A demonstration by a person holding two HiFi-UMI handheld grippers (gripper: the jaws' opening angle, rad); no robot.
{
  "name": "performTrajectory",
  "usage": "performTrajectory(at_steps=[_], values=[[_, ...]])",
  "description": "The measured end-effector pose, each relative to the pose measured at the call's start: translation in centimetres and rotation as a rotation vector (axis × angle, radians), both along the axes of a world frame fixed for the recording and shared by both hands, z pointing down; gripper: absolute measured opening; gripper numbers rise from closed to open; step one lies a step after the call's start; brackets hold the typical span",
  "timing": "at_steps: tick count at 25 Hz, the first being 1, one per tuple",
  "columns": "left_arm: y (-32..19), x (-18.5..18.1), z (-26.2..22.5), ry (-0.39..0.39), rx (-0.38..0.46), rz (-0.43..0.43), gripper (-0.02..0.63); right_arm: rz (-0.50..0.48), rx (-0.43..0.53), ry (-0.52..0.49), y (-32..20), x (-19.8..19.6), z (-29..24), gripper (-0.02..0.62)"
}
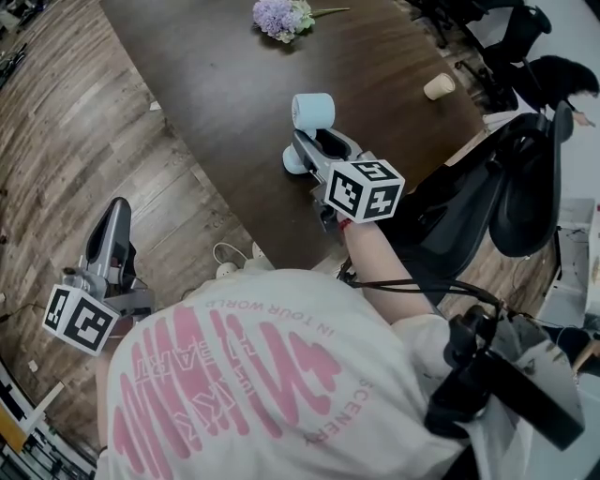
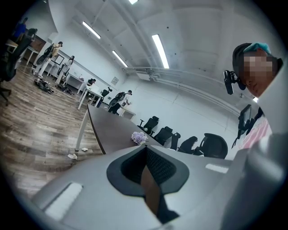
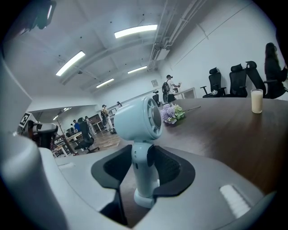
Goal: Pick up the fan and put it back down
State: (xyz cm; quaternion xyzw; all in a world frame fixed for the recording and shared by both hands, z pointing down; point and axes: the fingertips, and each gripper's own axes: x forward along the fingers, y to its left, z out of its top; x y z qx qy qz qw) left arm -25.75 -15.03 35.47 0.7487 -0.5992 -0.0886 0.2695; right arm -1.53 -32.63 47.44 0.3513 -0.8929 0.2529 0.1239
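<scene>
A pale blue hand fan (image 1: 312, 111) stands upright near the front edge of the dark wooden table (image 1: 225, 84). My right gripper (image 1: 315, 146) is closed around its stem. In the right gripper view the fan (image 3: 136, 120) rises between the two dark pads (image 3: 170, 168), which press on the stem, and its round base sits at the table top. My left gripper (image 1: 114, 211) hangs off to the left over the wood floor, away from the table. Its jaws meet at the tips (image 2: 146, 150) with nothing between them.
A bunch of purple flowers (image 1: 281, 16) lies at the table's far side and a paper cup (image 1: 438, 86) stands at the right. Black office chairs (image 1: 525, 178) crowd the right edge. White cables and plugs (image 1: 230, 262) lie on the floor under the table edge.
</scene>
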Motion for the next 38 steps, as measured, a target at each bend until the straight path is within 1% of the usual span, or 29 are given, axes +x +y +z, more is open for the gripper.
performTrajectory(at_steps=[4, 10, 24, 31, 38], values=[[0.1, 0.1, 0.1, -0.006, -0.005, -0.001, 0.02, -0.008, 0.006, 0.001, 0.1, 0.0, 0.0, 0.164], [0.3, 0.3, 0.4, -0.004, -0.015, -0.003, 0.02, -0.038, 0.043, 0.042, 0.7, 0.2, 0.2, 0.164], [0.3, 0.6, 0.4, -0.002, -0.006, 0.017, 0.02, -0.045, 0.043, 0.039, 1.8, -0.1, 0.1, 0.166], [0.6, 0.7, 0.5, 0.0, -0.004, 0.026, 0.02, -0.061, 0.065, 0.067, 2.6, -0.2, 0.3, 0.166], [0.6, 0.8, 0.5, 0.003, -0.003, 0.036, 0.02, -0.06, 0.068, 0.073, 3.0, 0.0, 0.2, 0.166]])
